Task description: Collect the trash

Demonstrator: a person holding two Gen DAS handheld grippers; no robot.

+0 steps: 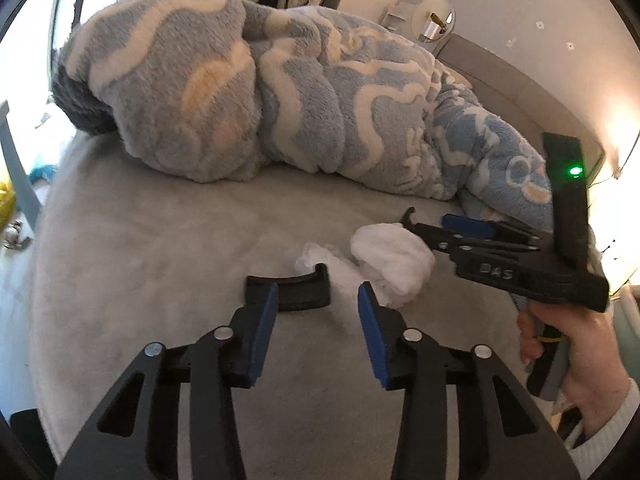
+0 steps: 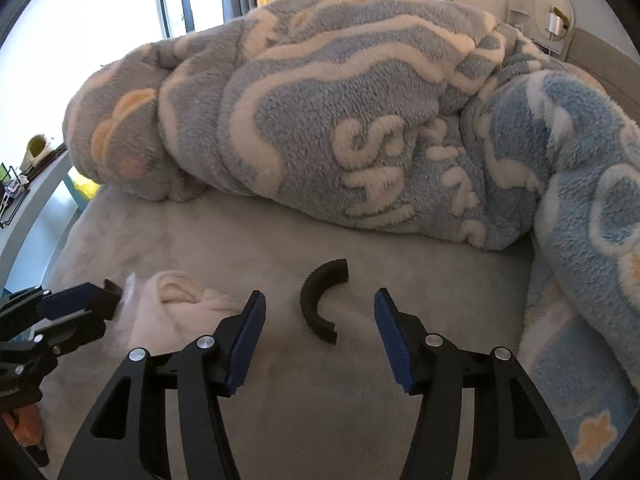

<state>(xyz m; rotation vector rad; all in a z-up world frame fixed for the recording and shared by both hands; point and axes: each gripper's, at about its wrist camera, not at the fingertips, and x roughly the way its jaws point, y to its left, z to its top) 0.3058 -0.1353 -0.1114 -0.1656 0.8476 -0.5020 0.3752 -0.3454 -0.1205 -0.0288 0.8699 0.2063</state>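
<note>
Crumpled white tissues (image 1: 390, 258) lie on the grey bed sheet (image 1: 160, 248); they also show in the right wrist view (image 2: 176, 308). My left gripper (image 1: 318, 294) is open just in front of them, above the sheet. My right gripper (image 2: 320, 300) is open and empty; from the left wrist view it (image 1: 436, 222) reaches in from the right, its tips touching the far side of the tissues. A black curved hook piece (image 2: 322, 300) stands between the right gripper's blue pads (image 2: 394, 336).
A bunched blue-and-cream fleece blanket (image 1: 280, 92) fills the back of the bed and runs down the right side (image 2: 592, 200). A window and hanging clothes lie behind. A grey headboard (image 1: 520, 84) and a round lamp (image 1: 434, 20) stand at the right.
</note>
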